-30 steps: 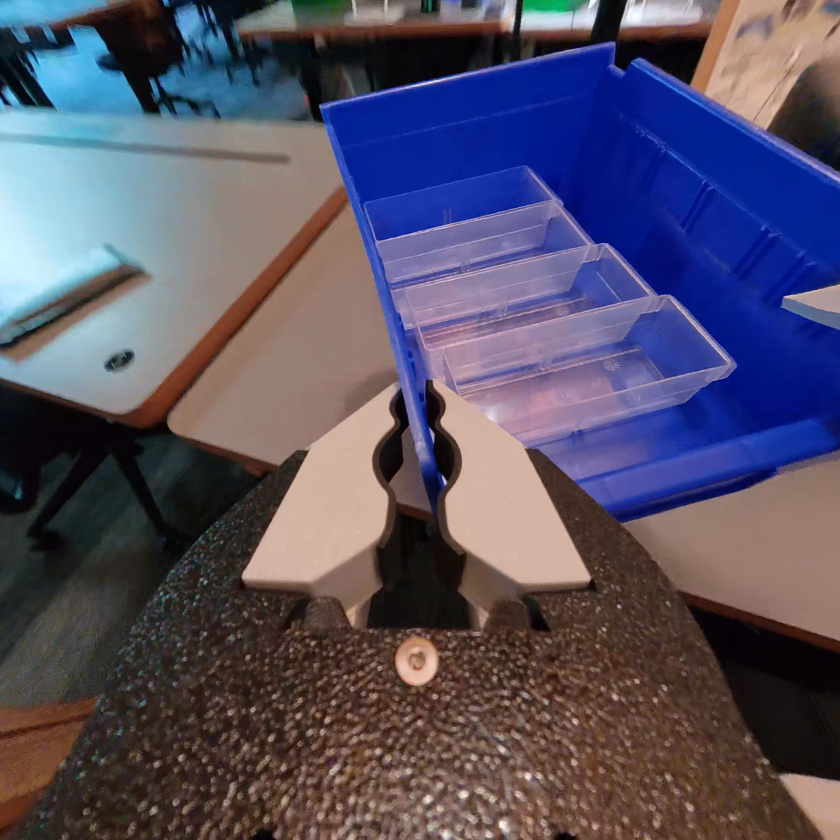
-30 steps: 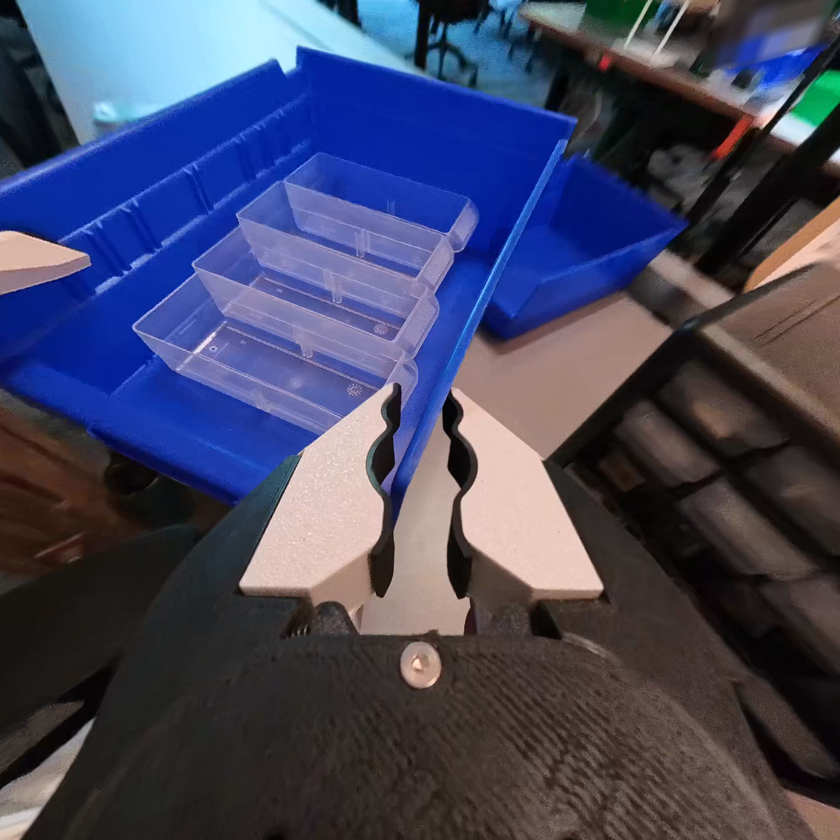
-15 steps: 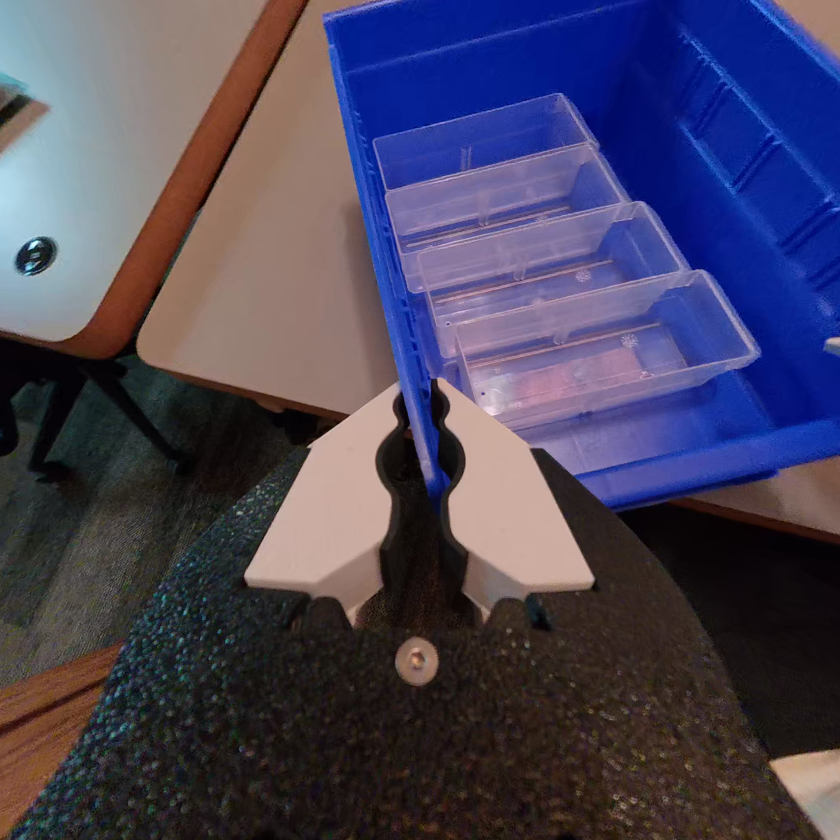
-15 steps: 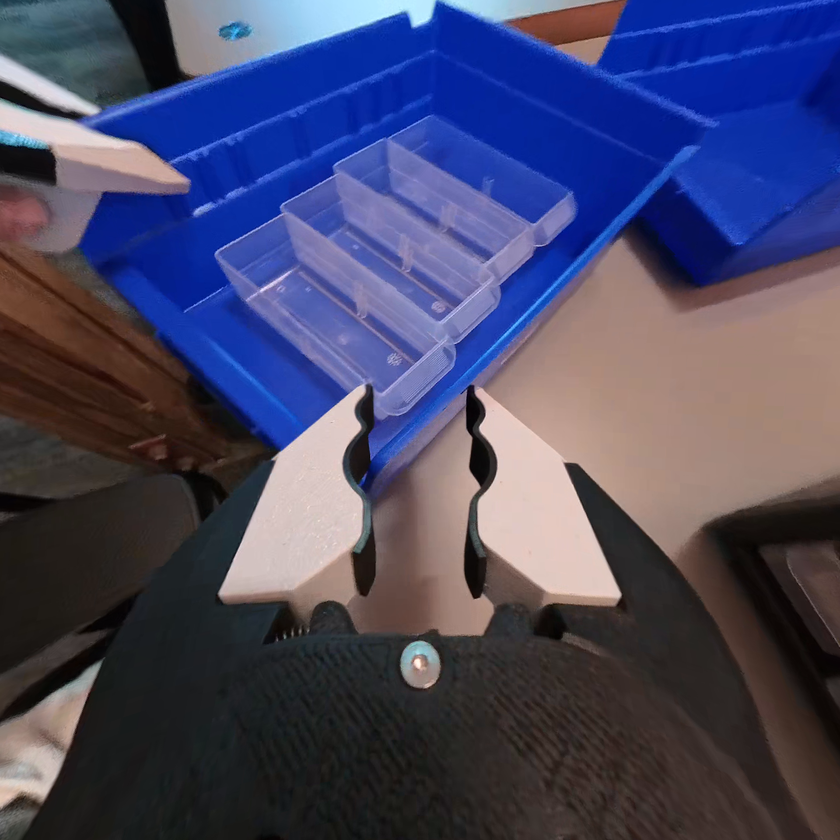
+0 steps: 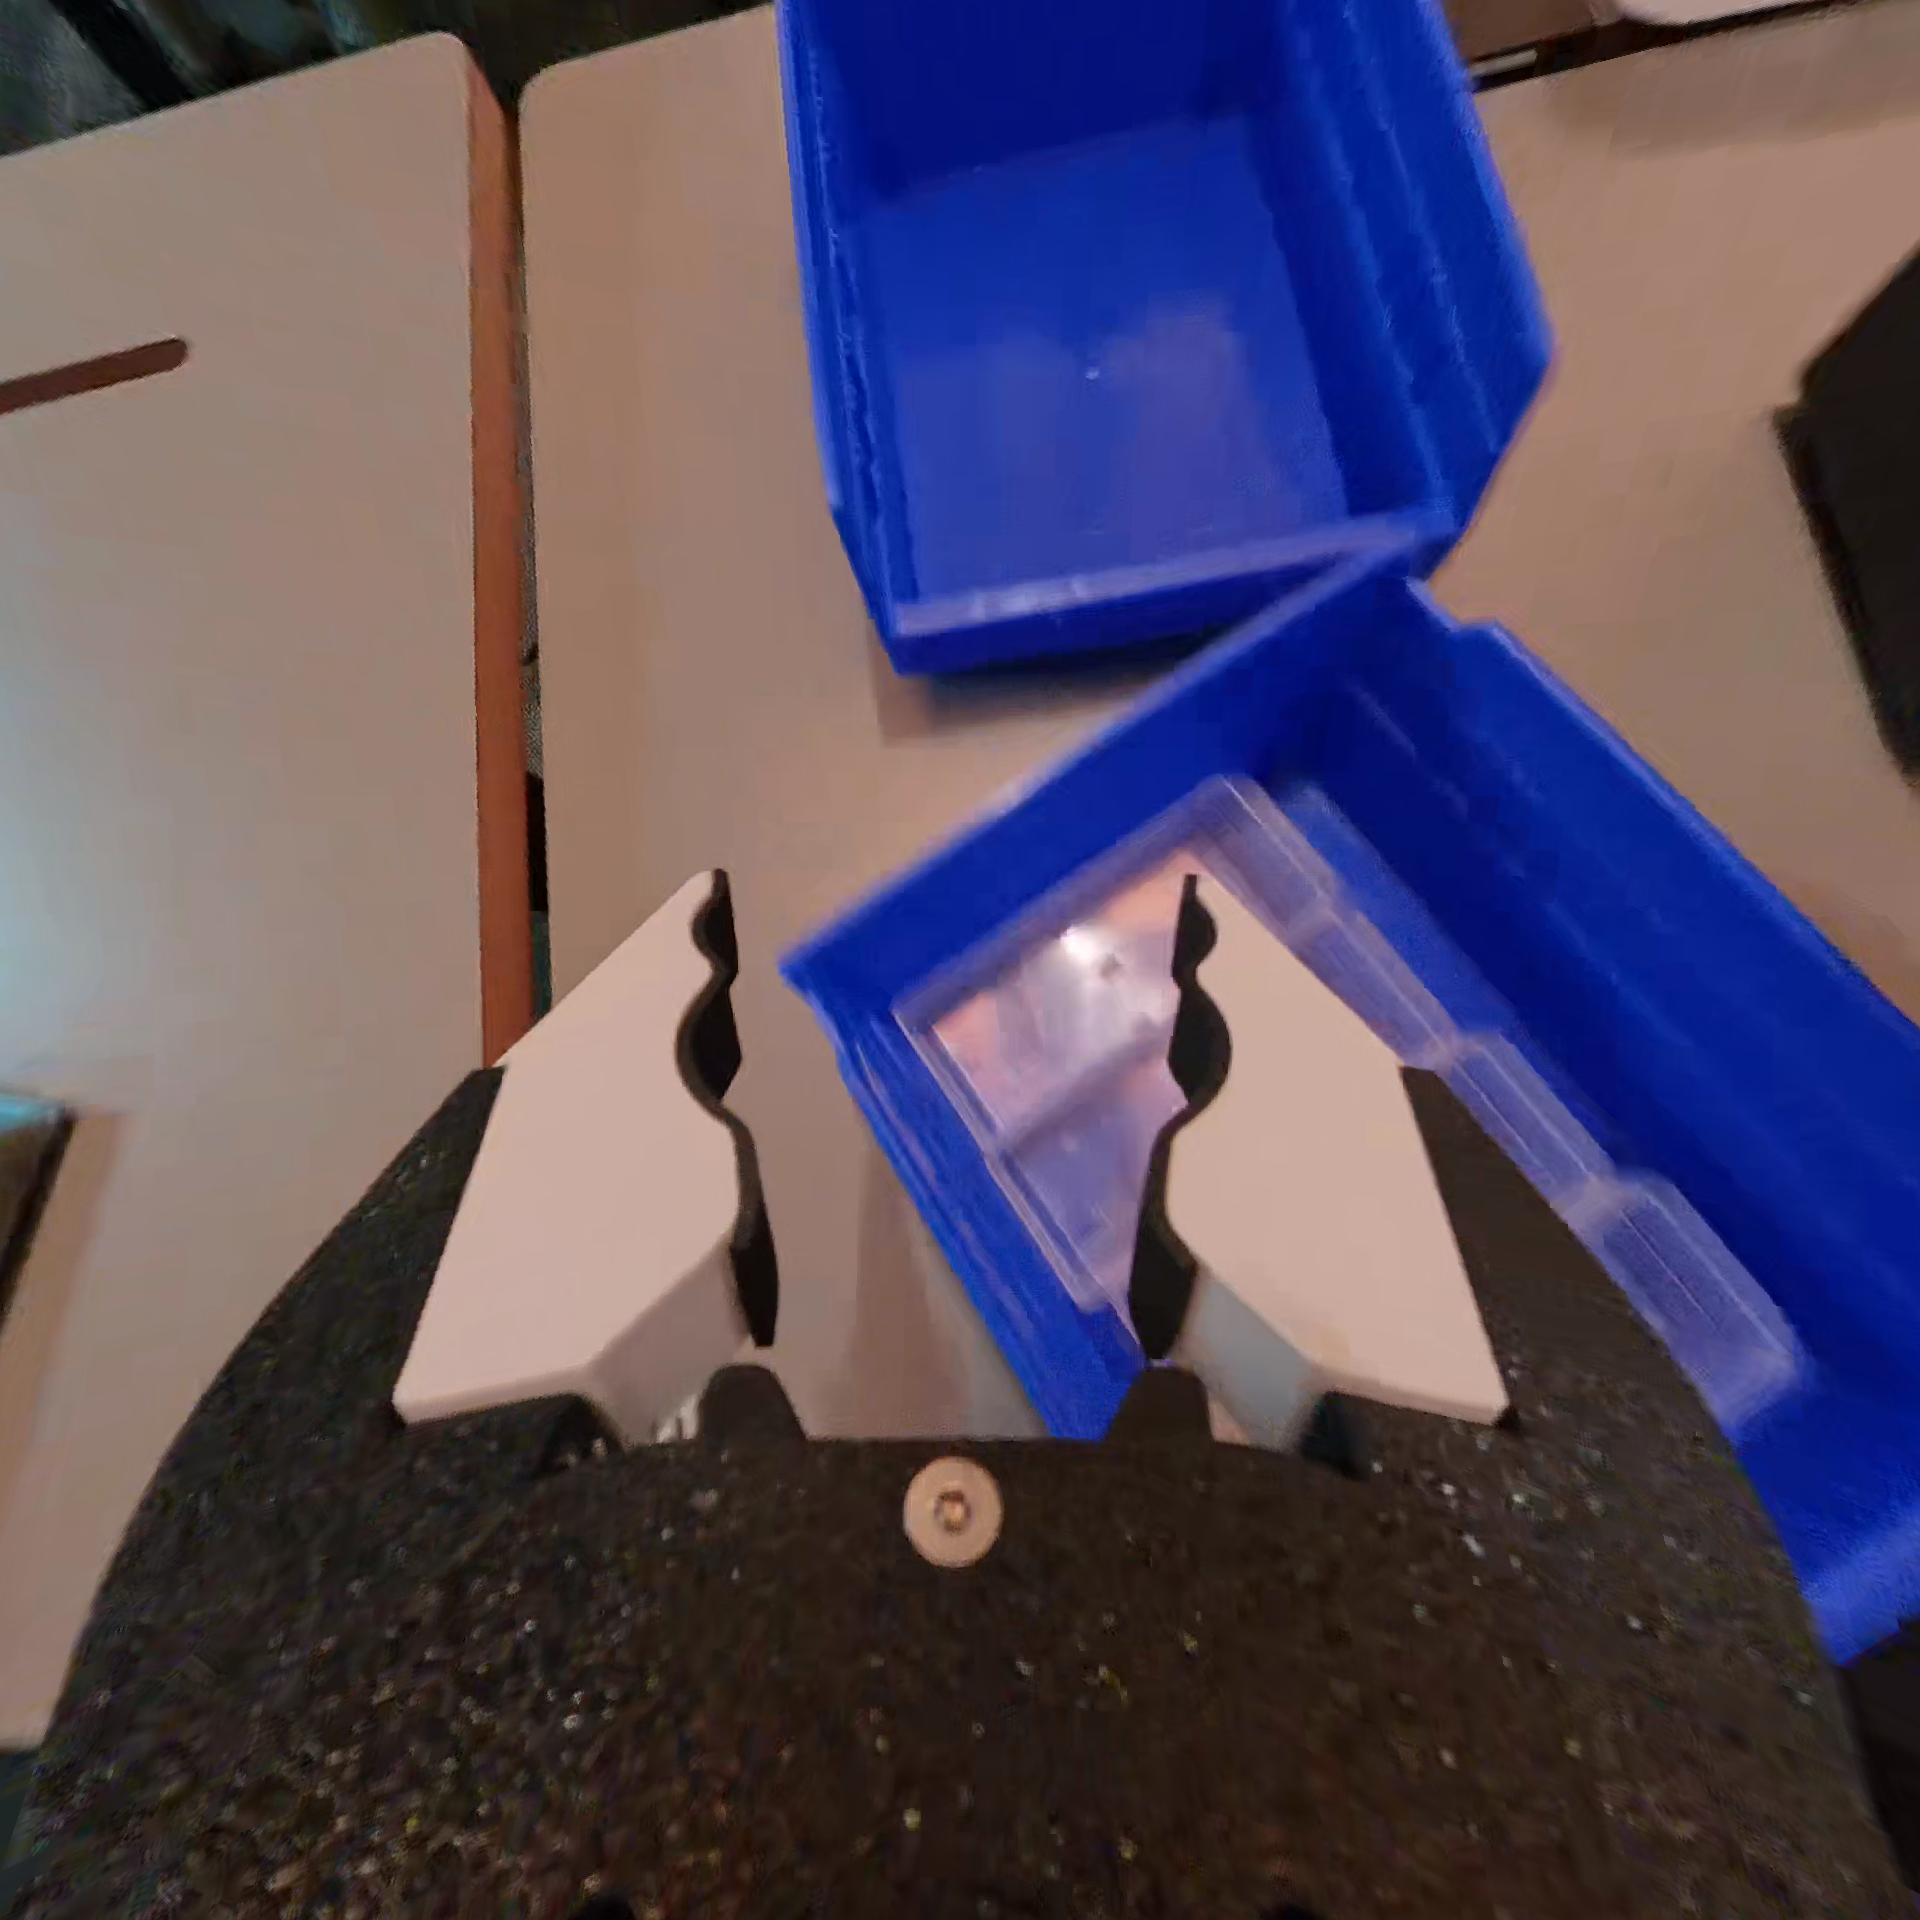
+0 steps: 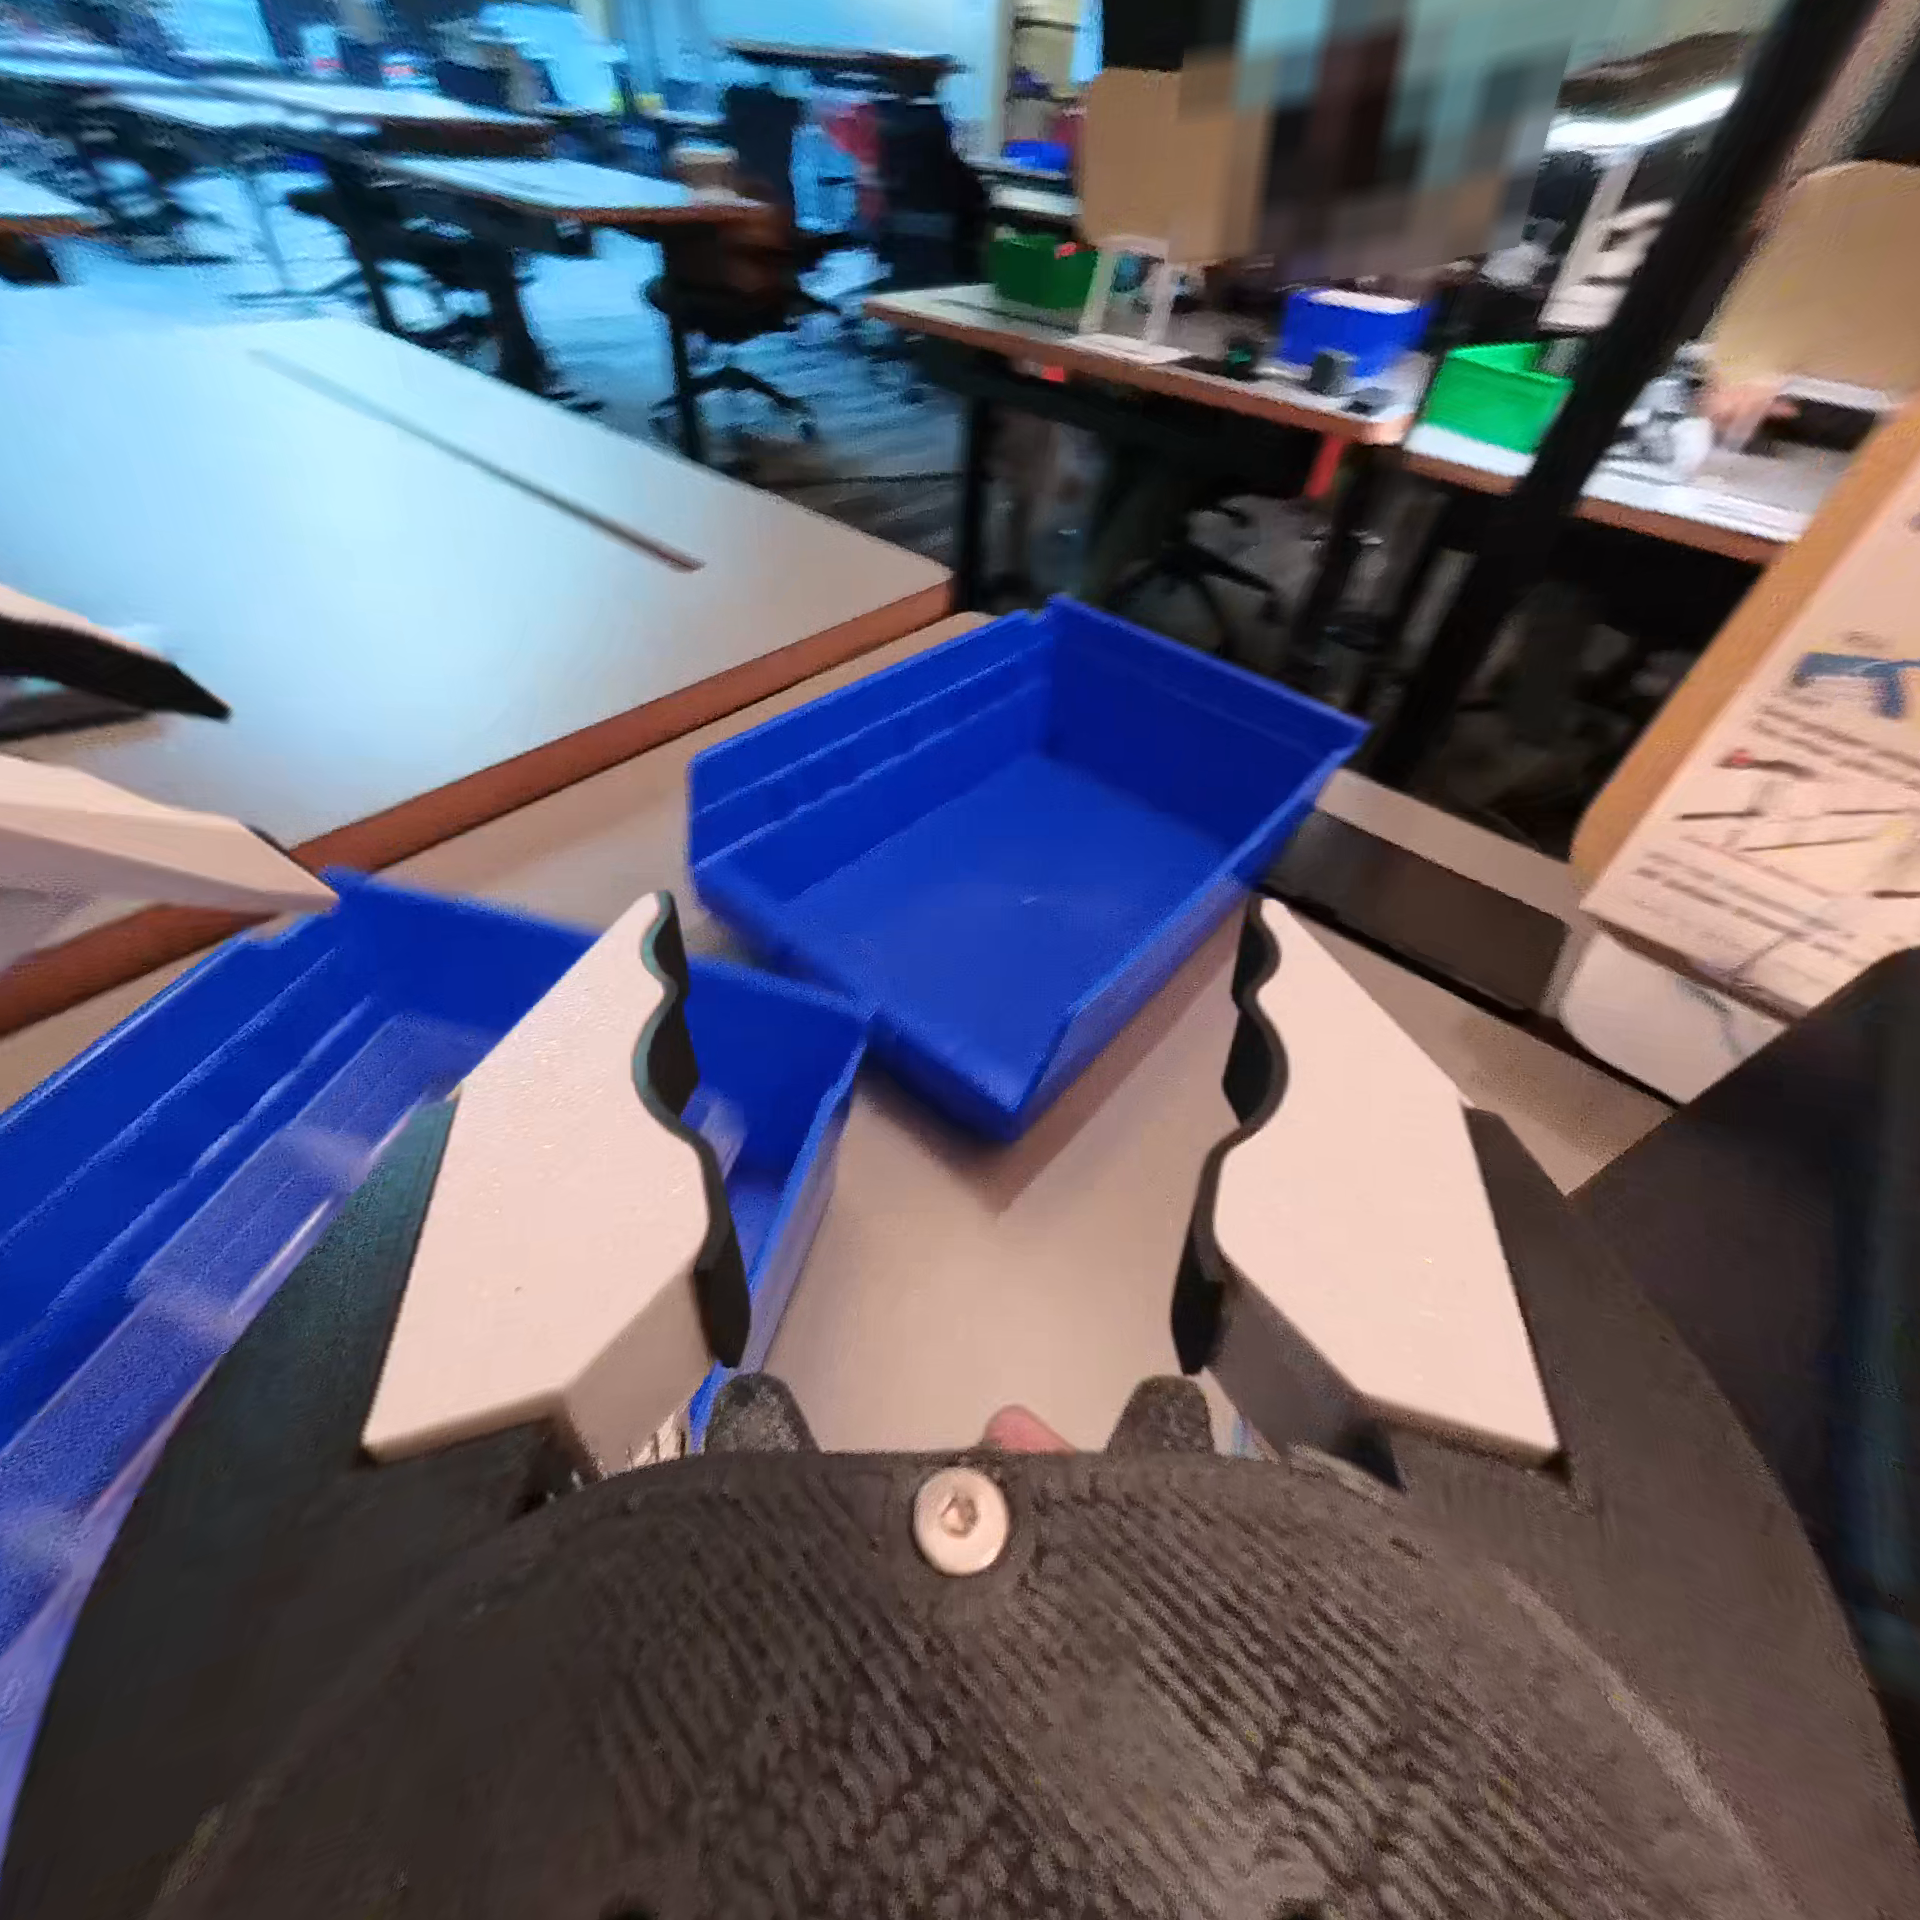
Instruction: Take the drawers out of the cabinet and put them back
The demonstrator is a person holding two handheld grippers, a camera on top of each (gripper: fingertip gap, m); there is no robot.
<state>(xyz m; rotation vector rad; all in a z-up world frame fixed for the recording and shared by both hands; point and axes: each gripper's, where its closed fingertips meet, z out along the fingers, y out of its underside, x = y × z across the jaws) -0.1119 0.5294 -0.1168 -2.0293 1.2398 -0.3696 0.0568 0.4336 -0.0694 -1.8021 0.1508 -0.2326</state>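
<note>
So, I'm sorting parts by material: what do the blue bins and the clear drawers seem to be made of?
The empty blue bin and the nearer blue bin look like opaque moulded plastic, semi-matte, with ribbed walls and thin rims. The clear drawers inside the nearer bin look like thin transparent plastic, glossy: the blue shows through and they catch highlights. Motion blur leaves finer texture unclear.

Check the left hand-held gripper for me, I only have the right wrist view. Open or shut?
Observer: Open. The left hand-held gripper holds nothing; a wall of the near blue bin runs between its fingers.
Operator: Drawers in that bin? Just blur on my side.
Observer: Yes, clear drawers lie inside it, starting at the corner nearest that gripper. Too blurred to count.
</note>
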